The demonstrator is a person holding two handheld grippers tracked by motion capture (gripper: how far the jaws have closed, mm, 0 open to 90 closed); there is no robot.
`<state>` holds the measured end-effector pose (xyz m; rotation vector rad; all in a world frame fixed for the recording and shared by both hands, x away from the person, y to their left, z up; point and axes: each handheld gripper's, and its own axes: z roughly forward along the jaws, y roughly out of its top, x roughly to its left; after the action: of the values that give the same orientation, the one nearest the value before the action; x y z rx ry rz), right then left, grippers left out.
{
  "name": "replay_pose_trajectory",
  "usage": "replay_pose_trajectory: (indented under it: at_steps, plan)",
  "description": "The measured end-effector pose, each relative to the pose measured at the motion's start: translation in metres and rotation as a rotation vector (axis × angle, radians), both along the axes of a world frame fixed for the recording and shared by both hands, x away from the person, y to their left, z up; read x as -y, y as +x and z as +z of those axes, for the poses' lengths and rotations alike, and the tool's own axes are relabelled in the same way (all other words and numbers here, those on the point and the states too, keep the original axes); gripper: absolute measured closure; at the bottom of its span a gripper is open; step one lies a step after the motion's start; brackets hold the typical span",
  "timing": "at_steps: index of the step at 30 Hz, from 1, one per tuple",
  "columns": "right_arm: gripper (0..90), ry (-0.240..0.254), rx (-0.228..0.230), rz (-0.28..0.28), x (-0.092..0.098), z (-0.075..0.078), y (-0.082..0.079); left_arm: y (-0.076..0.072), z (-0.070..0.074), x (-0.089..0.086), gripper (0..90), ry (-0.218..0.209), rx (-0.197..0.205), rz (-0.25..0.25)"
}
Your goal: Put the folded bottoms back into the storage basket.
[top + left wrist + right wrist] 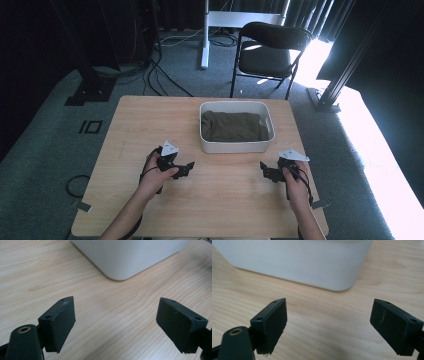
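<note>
A white rectangular bin (236,146) stands on the wooden table (150,120), and a dark olive cloth (234,126) lies folded inside it. My left gripper (187,168) rests low over the table in front of the bin's left corner, open with nothing between its jaws. My right gripper (265,171) sits in front of the bin's right corner, also open and empty. In the left gripper view the gripper (115,323) faces a rounded corner of the bin (125,257). In the right gripper view the gripper (328,325) faces the bin's white wall (294,260).
A black folding chair (267,50) stands on the grey carpet beyond the table's far edge. Cables and black stand bases lie on the floor at the far left. Bare wood stretches between the two grippers.
</note>
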<state>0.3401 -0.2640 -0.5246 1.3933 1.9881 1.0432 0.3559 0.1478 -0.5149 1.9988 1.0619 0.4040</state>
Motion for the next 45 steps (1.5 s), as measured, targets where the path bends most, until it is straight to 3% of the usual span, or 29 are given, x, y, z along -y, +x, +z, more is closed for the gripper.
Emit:
replay_pose_trajectory:
  at_steps: [6,11,12,14,21,22,28,30,37,45]
  plan:
    - [13.5,-0.019,-0.026,-0.017,0.002,-0.013,-0.009,-0.008,-0.008,-0.011,17.4,0.024,-0.003,0.024]
    - [13.5,-0.022,-0.060,-0.018,0.006,-0.021,-0.016,-0.015,-0.018,-0.022,17.4,0.032,-0.038,0.055]
    - [13.5,-0.018,-0.067,-0.027,0.011,-0.023,-0.021,-0.018,-0.020,-0.028,17.4,0.022,-0.038,0.099]
    - [13.5,-0.027,-0.062,-0.040,0.015,-0.023,-0.024,-0.020,-0.022,-0.035,17.4,0.033,-0.045,0.129]
    - [13.5,-0.031,-0.092,-0.066,0.025,-0.027,-0.038,-0.030,-0.027,-0.052,17.4,0.060,-0.054,0.197]
    - [13.5,-0.036,-0.094,-0.077,0.029,-0.029,-0.041,-0.033,-0.029,-0.059,17.4,0.065,-0.053,0.224]
    - [13.5,-0.039,-0.106,-0.101,0.037,-0.031,-0.048,-0.041,-0.031,-0.069,17.3,0.070,-0.066,0.256]
    - [13.5,-0.043,-0.131,-0.110,0.042,-0.037,-0.052,-0.045,-0.035,-0.080,17.4,0.086,-0.071,0.292]
    - [12.1,-0.053,-0.114,-0.159,0.049,-0.040,-0.052,-0.052,-0.039,-0.095,17.4,0.074,-0.063,0.351]
    - [12.2,-0.043,-0.112,-0.180,0.051,-0.041,-0.051,-0.055,-0.040,-0.103,17.0,0.144,-0.041,0.403]
